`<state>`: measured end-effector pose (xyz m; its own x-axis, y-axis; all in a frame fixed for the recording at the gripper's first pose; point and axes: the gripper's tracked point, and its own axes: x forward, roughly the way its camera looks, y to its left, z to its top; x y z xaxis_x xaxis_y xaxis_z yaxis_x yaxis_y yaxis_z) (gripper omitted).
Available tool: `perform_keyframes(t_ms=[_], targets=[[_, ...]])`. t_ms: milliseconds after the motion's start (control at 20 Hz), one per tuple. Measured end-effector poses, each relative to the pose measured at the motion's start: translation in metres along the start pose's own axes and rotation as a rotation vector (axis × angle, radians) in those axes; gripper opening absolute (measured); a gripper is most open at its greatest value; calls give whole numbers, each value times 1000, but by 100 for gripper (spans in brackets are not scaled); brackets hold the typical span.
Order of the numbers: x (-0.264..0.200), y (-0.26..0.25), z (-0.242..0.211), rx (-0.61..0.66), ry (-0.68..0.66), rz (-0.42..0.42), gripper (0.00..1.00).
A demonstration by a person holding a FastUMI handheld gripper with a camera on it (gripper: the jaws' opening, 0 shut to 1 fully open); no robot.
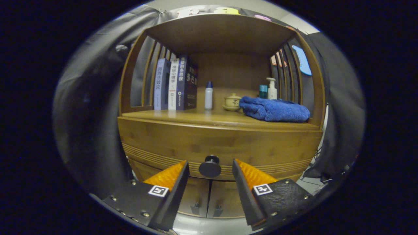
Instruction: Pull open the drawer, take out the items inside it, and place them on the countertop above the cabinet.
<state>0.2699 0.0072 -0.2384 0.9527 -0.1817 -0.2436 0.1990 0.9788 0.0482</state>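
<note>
The gripper [210, 169] faces a wooden cabinet [137, 98], and its jaws stand apart, one on each side of the drawer's knob [210, 165]. The knob sits between the two jaws, level with their tips and a little beyond them; neither jaw touches it. It is a dark, round knob on a short stem, fixed to the middle of the drawer [218, 147].

The drawer is shut. Its front is a broad curved panel of warm brown wood, with a band of fine grooves running across it at the height of the knob. Below it, between the jaws, are two small cabinet doors [209, 195], each with a little handle.

Above the drawer lies the desk [183, 117], a wooden top roofed over by the cabinet, with slatted sides. On it, from one side to the other, stand a row of upright books [176, 84], a small white bottle with a blue cap [208, 95], a lidded tea cup on a saucer [232, 101], and a folded blue towel [274, 109]. Behind the towel stand a teal container [263, 91] and a white pump bottle [271, 88].
</note>
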Motion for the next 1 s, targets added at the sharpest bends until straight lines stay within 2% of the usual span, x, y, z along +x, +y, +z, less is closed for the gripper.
perform_keyframes(t_ms=[100,300,350,400,500,600,700,750,1000], targets=[[14,0,-11,39,33,-9,78],[33,7,-16,91,74,16,52],[44,11,-19,98,80,-5,48],[36,7,-15,105,81,-15,43],[32,7,-17,119,97,-25,39],[31,7,-18,165,122,-17,38],[23,7,-15,148,116,-2,38],[32,6,-19,130,121,-7,31],[29,5,-20,135,143,-38,31]])
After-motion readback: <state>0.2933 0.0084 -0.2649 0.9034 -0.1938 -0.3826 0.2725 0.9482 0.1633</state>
